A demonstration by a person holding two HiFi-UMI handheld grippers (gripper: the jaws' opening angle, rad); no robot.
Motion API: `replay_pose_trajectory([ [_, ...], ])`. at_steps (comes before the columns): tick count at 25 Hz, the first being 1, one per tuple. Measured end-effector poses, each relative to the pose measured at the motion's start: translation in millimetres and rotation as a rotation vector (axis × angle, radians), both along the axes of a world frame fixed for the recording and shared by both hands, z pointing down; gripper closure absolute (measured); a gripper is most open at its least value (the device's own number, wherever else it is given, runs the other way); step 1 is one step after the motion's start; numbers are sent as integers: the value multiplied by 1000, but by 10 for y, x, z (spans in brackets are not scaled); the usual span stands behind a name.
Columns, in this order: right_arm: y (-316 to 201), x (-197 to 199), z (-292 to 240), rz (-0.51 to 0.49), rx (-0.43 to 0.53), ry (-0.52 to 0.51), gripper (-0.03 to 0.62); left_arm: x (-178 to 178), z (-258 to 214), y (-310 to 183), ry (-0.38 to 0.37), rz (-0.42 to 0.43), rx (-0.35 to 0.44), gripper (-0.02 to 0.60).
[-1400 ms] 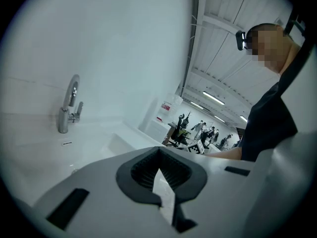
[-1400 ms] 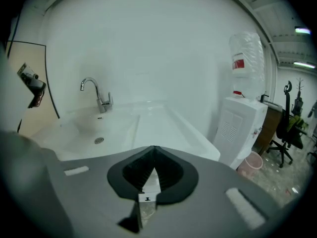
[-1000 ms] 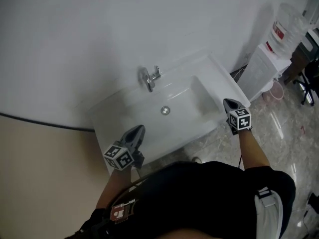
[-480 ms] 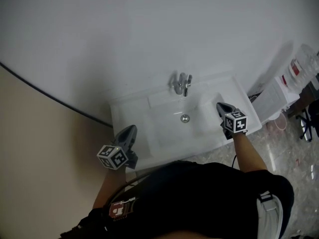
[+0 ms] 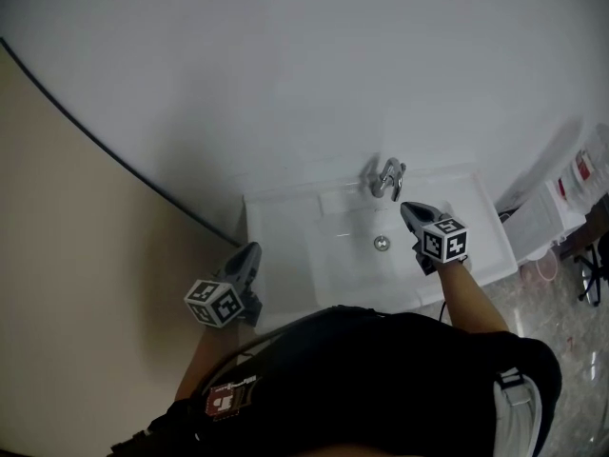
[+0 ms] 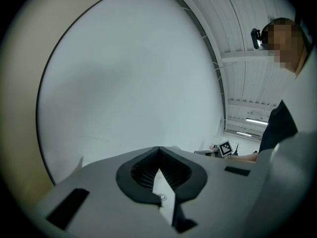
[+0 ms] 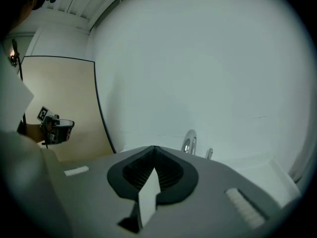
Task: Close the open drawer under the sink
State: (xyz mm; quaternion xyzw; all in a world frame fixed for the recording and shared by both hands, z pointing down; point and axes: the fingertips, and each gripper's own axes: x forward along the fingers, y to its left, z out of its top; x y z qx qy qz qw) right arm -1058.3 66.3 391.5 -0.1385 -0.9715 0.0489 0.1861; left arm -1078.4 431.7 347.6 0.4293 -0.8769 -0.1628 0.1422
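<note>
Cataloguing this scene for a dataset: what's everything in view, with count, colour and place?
sink: one, white, against the wall.
faucet: one, chrome, sink's back edge.
drain: one, metal, in the basin.
water dispenser: one, white, right of the sink.
left gripper: one, grey, shut, empty, at the sink's left edge.
right gripper: one, grey, shut, empty, over the basin.
</note>
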Motion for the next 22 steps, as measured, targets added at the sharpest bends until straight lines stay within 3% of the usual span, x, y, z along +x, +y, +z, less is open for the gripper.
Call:
replay_pose_trajectory([
  [5,264,-126,-124,-121,-35,-23,594,-29,-48,82,-22,-66,-7,591],
  [11,125,-73,-197,-255,-78,-23,594,64,-145,-161,-37,-184,20,591],
  [16,-214,-86,-242,-231,-182,-28,595,135,-113,-461,-12,-196,39,591],
  [22,-354,-89,-185,-179,-198,-25,595,144,-123,-591,-17,-162,35,591],
])
